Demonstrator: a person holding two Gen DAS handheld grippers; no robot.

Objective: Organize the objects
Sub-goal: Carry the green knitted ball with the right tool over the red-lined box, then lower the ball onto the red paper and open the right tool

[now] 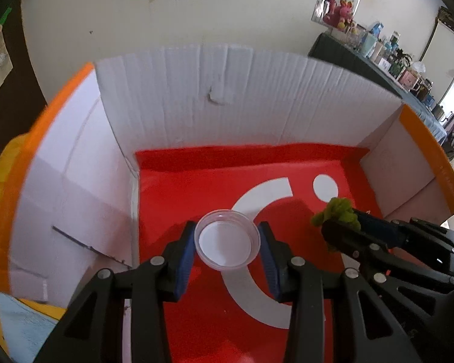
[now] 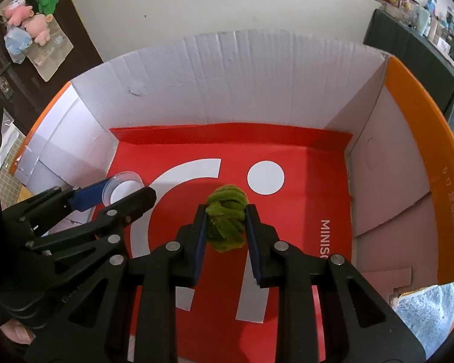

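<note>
My left gripper is shut on a small clear plastic dish with a white bottom, held above the red floor of a cardboard box. My right gripper is shut on a green fuzzy knotted ball, also above the box floor. In the left wrist view the right gripper with the green ball is to the right of the dish. In the right wrist view the left gripper with the dish is at the left.
The box has white corrugated walls, orange outer flaps and a red floor with white markings. A dark shelf with bottles and toys stands at the back right. Plush toys hang on a dark door at the left.
</note>
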